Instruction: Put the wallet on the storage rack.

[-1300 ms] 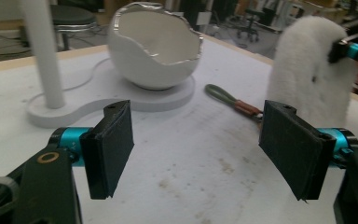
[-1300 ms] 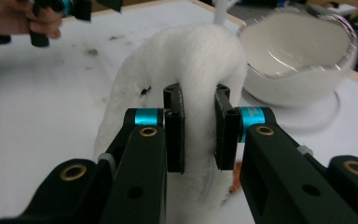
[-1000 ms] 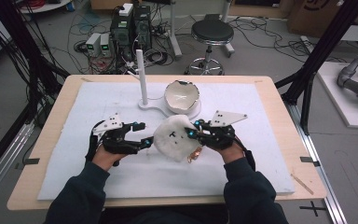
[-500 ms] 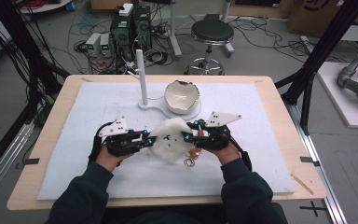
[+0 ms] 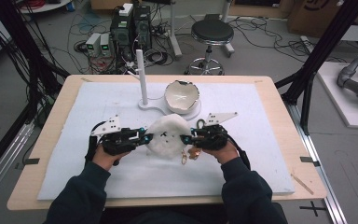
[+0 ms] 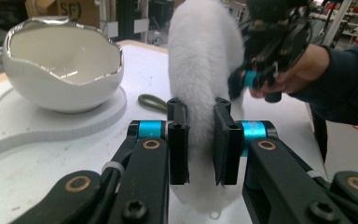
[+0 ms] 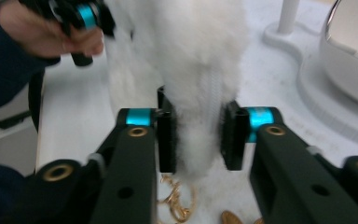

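High view: a white fur pouch [image 5: 167, 136] lies on the white mat [image 5: 261, 154], held between two hand-held grippers. The left gripper [image 5: 145, 137] grips the pouch at its 9 o'clock edge; the right gripper [image 5: 183, 139] grips it at its 3 o'clock edge. At the pouch's 12 o'clock stands an eggshell-shaped bowl [image 5: 181, 96] on a white base, with a white post [image 5: 141, 77] at the bowl's 9 o'clock. A gold chain [image 5: 185, 157] lies on the mat at the pouch's 5 o'clock, just beside it.

Left gripper view: the jaws of the left gripper [image 6: 200, 140] are clamped on a fold of the pouch [image 6: 205, 56]; the bowl [image 6: 63, 65] sits at 10 o'clock.

Right gripper view: the jaws of the right gripper [image 7: 198, 137] press into the fur of the pouch [image 7: 186, 51] from both sides; the chain [image 7: 177, 200] lies below, at 6 o'clock.
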{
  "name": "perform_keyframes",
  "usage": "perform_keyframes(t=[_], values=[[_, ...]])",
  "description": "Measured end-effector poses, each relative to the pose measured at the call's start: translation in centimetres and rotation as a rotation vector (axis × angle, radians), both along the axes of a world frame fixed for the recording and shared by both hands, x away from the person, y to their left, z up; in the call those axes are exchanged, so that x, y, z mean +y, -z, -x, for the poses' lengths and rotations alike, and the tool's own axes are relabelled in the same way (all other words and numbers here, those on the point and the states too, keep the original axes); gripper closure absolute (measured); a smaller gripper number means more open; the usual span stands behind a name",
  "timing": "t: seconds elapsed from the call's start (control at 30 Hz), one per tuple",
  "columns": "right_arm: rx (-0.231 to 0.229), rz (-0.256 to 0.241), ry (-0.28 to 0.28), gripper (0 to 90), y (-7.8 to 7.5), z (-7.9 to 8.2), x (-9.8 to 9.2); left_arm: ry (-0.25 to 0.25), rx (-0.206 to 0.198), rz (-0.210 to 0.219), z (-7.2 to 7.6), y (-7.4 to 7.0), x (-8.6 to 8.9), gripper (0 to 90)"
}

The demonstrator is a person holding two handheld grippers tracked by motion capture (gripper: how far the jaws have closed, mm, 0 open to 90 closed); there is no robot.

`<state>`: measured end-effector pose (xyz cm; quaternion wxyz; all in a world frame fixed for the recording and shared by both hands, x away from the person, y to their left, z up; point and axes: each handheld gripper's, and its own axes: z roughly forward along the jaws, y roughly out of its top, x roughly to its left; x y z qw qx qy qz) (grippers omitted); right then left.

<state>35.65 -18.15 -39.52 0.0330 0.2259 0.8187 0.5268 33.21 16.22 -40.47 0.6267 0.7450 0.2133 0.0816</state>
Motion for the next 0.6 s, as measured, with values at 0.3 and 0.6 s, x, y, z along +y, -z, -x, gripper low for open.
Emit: perform_keyframes(t=[0.3,0.6], values=[[-0.141,0.06,0.058,77.9,-1.3,0.7,0.6,-0.05,0.082,-0.087,-0.4,0.8,-0.3,70.7],[-0.232,0.087,0.09,78.0,-4.0,-0.6,1.0,-0.341,0.093,-0.036,-1.4,0.8,5.0,44.3]])
